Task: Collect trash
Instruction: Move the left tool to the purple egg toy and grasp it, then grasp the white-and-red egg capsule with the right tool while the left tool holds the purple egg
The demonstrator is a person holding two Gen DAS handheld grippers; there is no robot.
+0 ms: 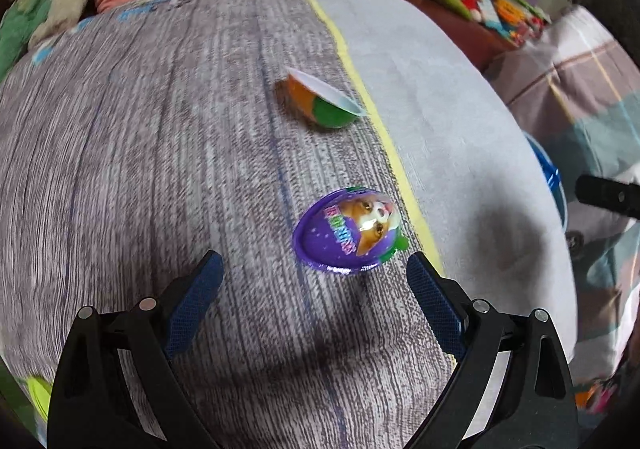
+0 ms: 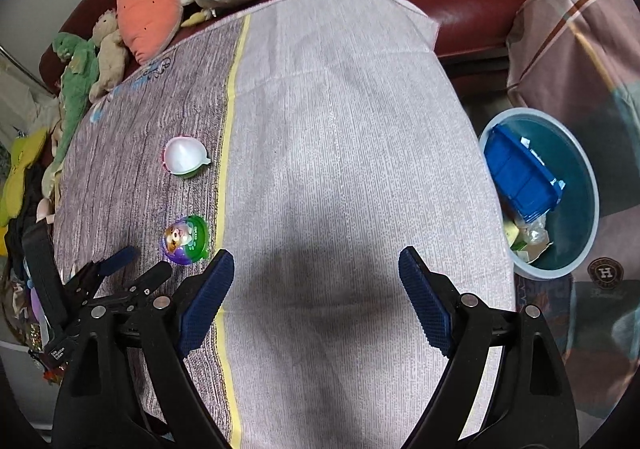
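Left hand-held gripper point(image 1: 314, 269): wide, empty, purple egg point(image 1: 347, 231) just ahead, right of centre, long axis apparently slanted. Right hand-held gripper point(image 2: 316, 269): wide, empty, farther. Bin point(image 2: 592, 185) right of desk point(image 2: 340, 109).

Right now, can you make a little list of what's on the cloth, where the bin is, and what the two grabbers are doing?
cloth: grey and white cloth, yellow stripe
trash on cloth: purple puppy egg shell; white-lined egg half further away
bin: blue bucket beside the cloth, blue box and scraps inside
left gripper: open, empty, near the purple shell
right gripper: open, empty, over white cloth
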